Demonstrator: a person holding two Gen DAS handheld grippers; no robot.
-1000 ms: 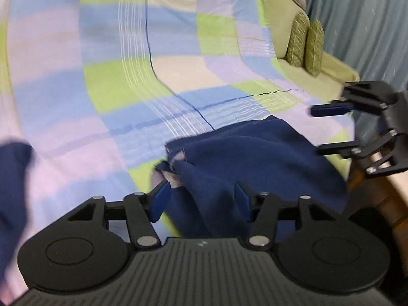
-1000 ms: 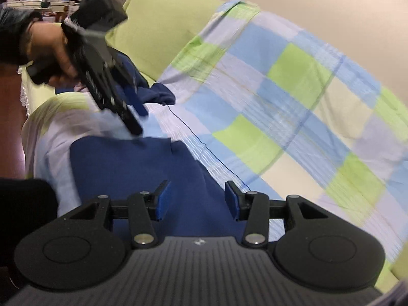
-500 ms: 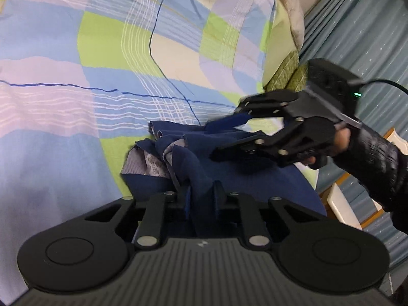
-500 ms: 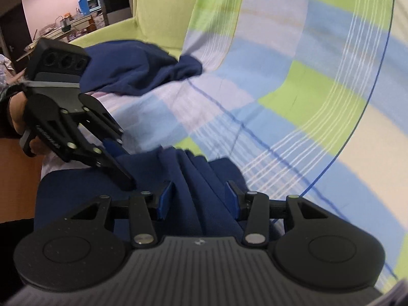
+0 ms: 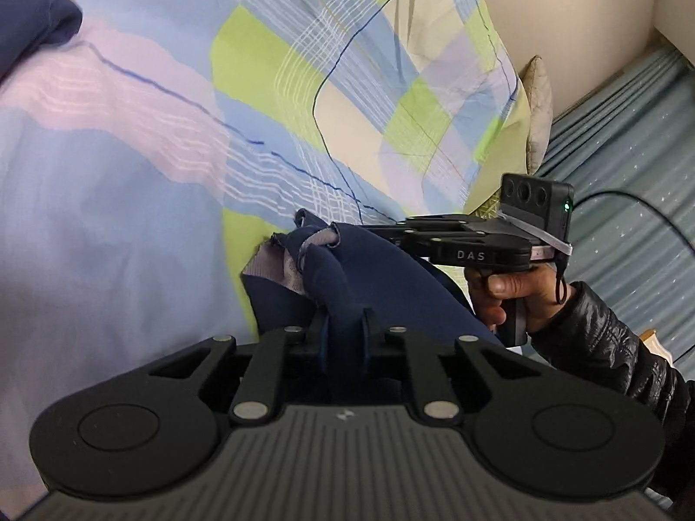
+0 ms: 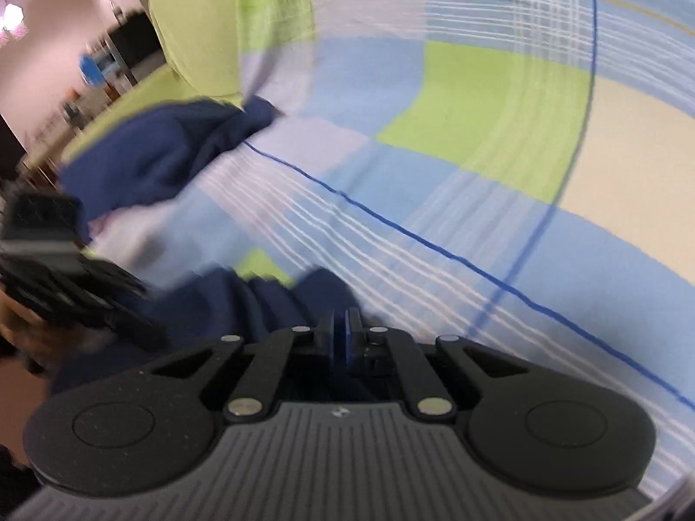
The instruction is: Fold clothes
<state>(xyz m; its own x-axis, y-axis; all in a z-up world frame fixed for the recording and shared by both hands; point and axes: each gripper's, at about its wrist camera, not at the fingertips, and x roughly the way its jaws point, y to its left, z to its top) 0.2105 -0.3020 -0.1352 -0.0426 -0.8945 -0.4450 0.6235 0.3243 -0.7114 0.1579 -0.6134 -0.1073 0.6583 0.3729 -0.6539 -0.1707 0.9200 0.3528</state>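
A navy garment (image 5: 391, 278) lies bunched on a checked sheet (image 5: 130, 173), its grey lining turned out at one edge. My left gripper (image 5: 345, 325) has a thick fold of the garment pinched between its pads, and its jaws are opening slightly. The right gripper (image 5: 347, 228) comes in from the right, held in a person's hand (image 5: 508, 291), with its tips at the garment's upper edge. In the right wrist view, which is blurred, the right gripper (image 6: 343, 321) is shut, with the garment (image 6: 260, 308) bunched at its tips. The left gripper (image 6: 130, 325) is a dark blur at the left.
A second navy garment (image 6: 165, 152) lies crumpled further along the sheet, also visible in the left wrist view's top left corner (image 5: 30, 30). A pale cushion (image 5: 538, 117) leans at the sheet's far end beside a grey-blue curtain (image 5: 630, 173). A green sofa back (image 6: 195, 34) rises behind.
Both grippers went from open to closed on the navy garment. The right gripper swung in close beside the left one. Both views have rolled.
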